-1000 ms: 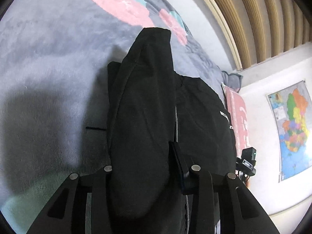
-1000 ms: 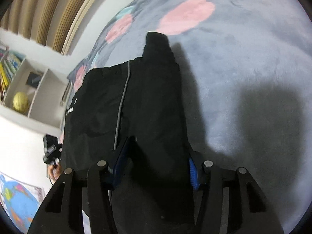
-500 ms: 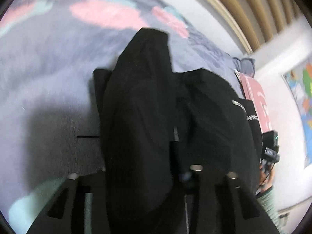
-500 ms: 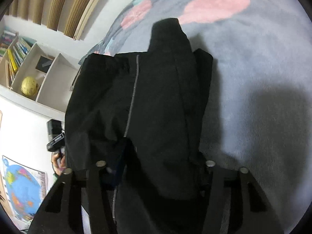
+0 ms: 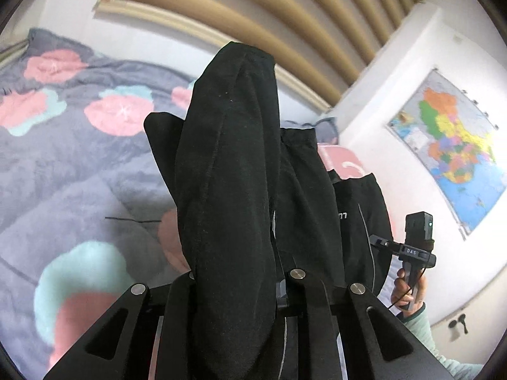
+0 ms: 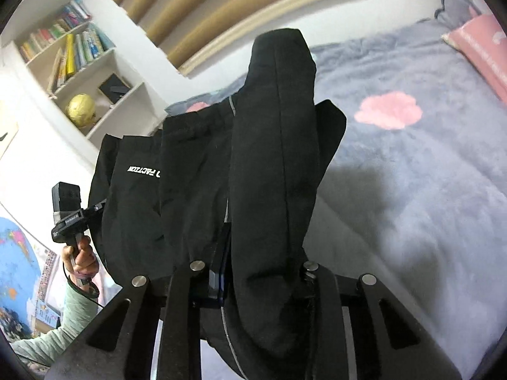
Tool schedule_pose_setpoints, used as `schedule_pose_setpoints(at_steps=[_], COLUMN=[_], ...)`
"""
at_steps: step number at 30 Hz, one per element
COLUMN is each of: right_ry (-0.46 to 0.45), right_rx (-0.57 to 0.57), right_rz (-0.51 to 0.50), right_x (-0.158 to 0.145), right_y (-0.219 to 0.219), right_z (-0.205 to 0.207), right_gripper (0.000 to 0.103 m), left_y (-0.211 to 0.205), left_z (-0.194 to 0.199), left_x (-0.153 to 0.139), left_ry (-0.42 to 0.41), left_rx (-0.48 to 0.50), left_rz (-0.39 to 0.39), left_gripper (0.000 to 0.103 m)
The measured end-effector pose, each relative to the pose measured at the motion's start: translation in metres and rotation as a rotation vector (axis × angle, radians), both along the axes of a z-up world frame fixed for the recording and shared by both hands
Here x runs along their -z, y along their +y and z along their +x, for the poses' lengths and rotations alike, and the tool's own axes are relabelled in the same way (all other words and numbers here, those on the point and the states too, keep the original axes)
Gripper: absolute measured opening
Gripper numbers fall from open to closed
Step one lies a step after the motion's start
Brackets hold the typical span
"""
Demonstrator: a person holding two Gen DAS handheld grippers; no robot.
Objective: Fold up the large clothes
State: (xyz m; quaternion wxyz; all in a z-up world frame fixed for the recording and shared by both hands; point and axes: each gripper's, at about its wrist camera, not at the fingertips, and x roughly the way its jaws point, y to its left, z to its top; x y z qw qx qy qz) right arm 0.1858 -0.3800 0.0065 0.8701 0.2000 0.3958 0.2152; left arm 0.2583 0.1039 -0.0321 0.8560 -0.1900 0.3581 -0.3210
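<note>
A large black garment (image 5: 228, 190) with grey piping and white lettering hangs in the air between both grippers, above the bed. My left gripper (image 5: 236, 281) is shut on a thick bunch of its cloth, which drapes over and hides the fingertips. My right gripper (image 6: 253, 266) is shut on another bunch of the same garment (image 6: 272, 158); a blue pad (image 6: 221, 262) shows at the left jaw. Each view shows the other hand-held gripper at the garment's far side: the right gripper (image 5: 415, 247) and the left gripper (image 6: 69, 218).
The bed has a grey fleece blanket (image 5: 63, 164) with pink and teal flowers, also seen in the right wrist view (image 6: 427, 190). A pink pillow (image 6: 481, 50) lies at the head. A bookshelf (image 6: 79, 72), a wall map (image 5: 450, 152) and beige curtains (image 5: 285, 15) surround it.
Both grippers have lifted and tilted up with the garment. It has risen off the blanket and now hangs; the walls, curtains and shelf have come into view.
</note>
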Motion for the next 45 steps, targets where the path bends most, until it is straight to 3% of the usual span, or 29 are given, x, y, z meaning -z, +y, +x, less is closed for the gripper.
schedule_pose_setpoints(at_steps=[3,7,10,13,15,16,18,20,21,22,24,27,30,32,35,37,39,42,45], right_ry=[0.012,0.089,0.158,0.235,0.263,0.278,0.31,0.347,0.353,0.35,0.323,0.227,0.131,0.097,0.136,0.213,0.269,0.271,0.259], right_rx=[0.012,0.024,0.037,0.077,0.118,0.159,0.208,0.252,0.276,0.311,0.351,0.353,0.284,0.218,0.166,0.17,0.197,0.257,0.291], right_rz=[0.008,0.011,-0.011,-0.011,-0.02,-0.05,-0.089,-0.073,-0.082,-0.119,-0.176,-0.221,-0.28,-0.298,-0.388,-0.447,-0.466,-0.418,-0.399], right_x=[-0.022,-0.02,0.005,0.045,0.069,0.08,0.101,0.118,0.121,0.12,0.11,0.075,0.042,0.036,0.057,0.087,0.116,0.129,0.123], right_y=[0.004,0.005,0.005,-0.002,-0.012,-0.019,-0.03,-0.042,-0.046,-0.051,-0.058,-0.046,-0.001,0.038,0.087,0.105,0.115,0.108,0.108], right_z=[-0.038,-0.076,-0.093,-0.094,-0.094,-0.094,-0.091,-0.095,-0.097,-0.102,-0.114,-0.135,-0.145,-0.145,-0.131,-0.123,-0.116,-0.118,-0.122], right_gripper=[0.029,0.029,0.029,0.029,0.029,0.032,0.035,0.038,0.05,0.054,0.054,0.054,0.054,0.055,0.056,0.056,0.056,0.056,0.056], left_y=[0.009,0.014,0.02,0.028,0.037,0.046,0.073,0.094,0.1,0.107,0.112,0.104,0.08,0.055,0.026,0.021,0.026,0.033,0.029], left_z=[-0.043,-0.085,-0.102,-0.101,-0.099,-0.096,-0.088,-0.086,-0.089,-0.092,-0.102,-0.125,-0.148,-0.159,-0.149,-0.13,-0.115,-0.111,-0.119], left_x=[-0.013,0.004,0.041,0.1,0.138,0.157,0.197,0.217,0.22,0.217,0.195,0.138,0.093,0.08,0.094,0.126,0.164,0.174,0.159], left_ry=[0.005,0.053,0.127,0.271,0.327,0.353,0.446,0.508,0.515,0.506,0.443,0.274,0.122,0.075,0.094,0.217,0.336,0.353,0.296], left_rx=[0.007,0.01,0.014,-0.007,-0.064,-0.092,-0.128,-0.146,-0.147,-0.161,-0.197,-0.25,-0.222,-0.198,-0.209,-0.259,-0.258,-0.293,-0.31], left_rz=[-0.012,-0.017,-0.019,-0.024,0.025,0.013,-0.137,-0.269,-0.297,-0.294,-0.2,0.0,0.071,0.11,0.214,0.292,0.246,0.209,0.254], left_gripper=[0.019,0.02,0.021,0.022,0.028,0.031,0.045,0.05,0.05,0.05,0.05,0.049,0.049,0.05,0.05,0.049,0.049,0.049,0.05])
